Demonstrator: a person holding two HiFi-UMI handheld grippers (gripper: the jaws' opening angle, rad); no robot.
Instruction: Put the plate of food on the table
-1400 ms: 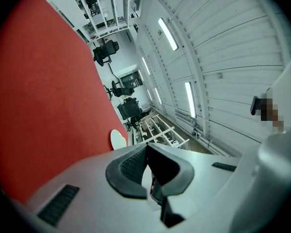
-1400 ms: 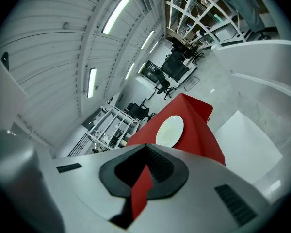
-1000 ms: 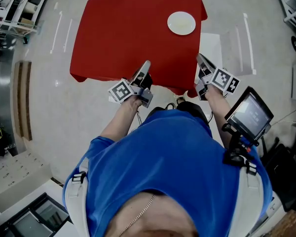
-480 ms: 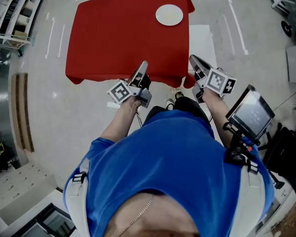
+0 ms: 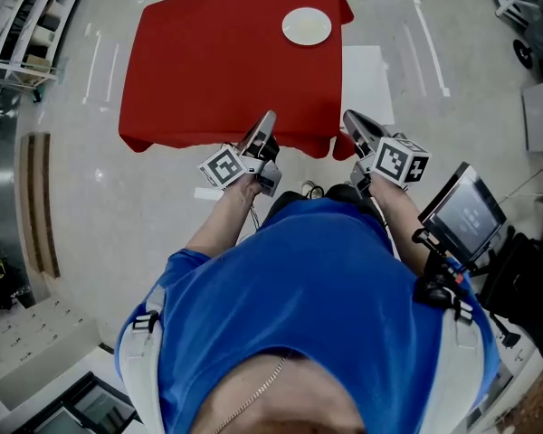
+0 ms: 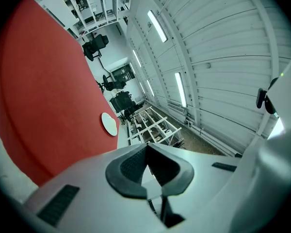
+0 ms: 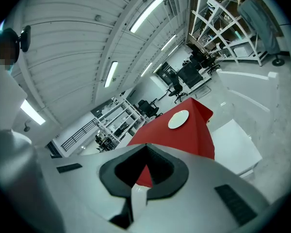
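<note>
At the far right corner of the red-covered counter lies a white plate, flat on the cloth and well apart from both grippers. Over the counter's near edge, the left gripper points across the cloth, its jaws pressed together with nothing between them. By the near right corner, the right gripper is likewise closed tight and empty, its tips aimed along the counter's right edge toward the plate. The 2 are held by a person in a blue shirt. A white mat lies on the floor beside the counter's right edge, and a small screen sits by the person's right arm.
</note>
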